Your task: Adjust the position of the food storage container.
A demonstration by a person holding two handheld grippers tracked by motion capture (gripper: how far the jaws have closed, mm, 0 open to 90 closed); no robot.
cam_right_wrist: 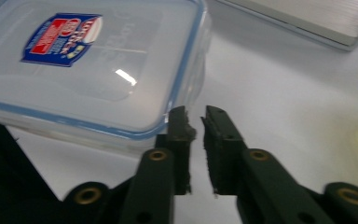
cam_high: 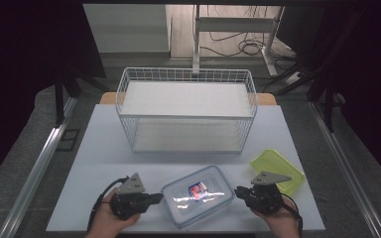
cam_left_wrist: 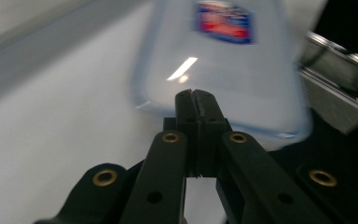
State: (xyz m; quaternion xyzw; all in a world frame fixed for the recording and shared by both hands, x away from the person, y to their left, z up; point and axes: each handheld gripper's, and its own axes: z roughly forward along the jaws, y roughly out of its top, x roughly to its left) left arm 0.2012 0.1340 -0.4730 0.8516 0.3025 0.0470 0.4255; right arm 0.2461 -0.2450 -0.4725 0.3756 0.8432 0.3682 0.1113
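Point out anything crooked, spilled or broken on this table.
Nothing is spilled or visibly broken. The clear lidded container sits turned at an angle to the table edge, while the wire basket stands square. The green lid lies alone at the right, also askew, with no matching box in sight.

Box (cam_high: 198, 195): clear glossy plastic, blue-rimmed lid, printed paper label (cam_high: 197, 190). Basket (cam_high: 186, 110): white coated wire. Lid (cam_high: 278, 170): translucent green plastic; table (cam_high: 94, 153): smooth matt white.

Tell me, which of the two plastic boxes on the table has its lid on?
The clear box with the blue-rimmed lid and red-and-blue sticker, lying between the two grippers. The yellow-green container to its right lies open, without a lid.
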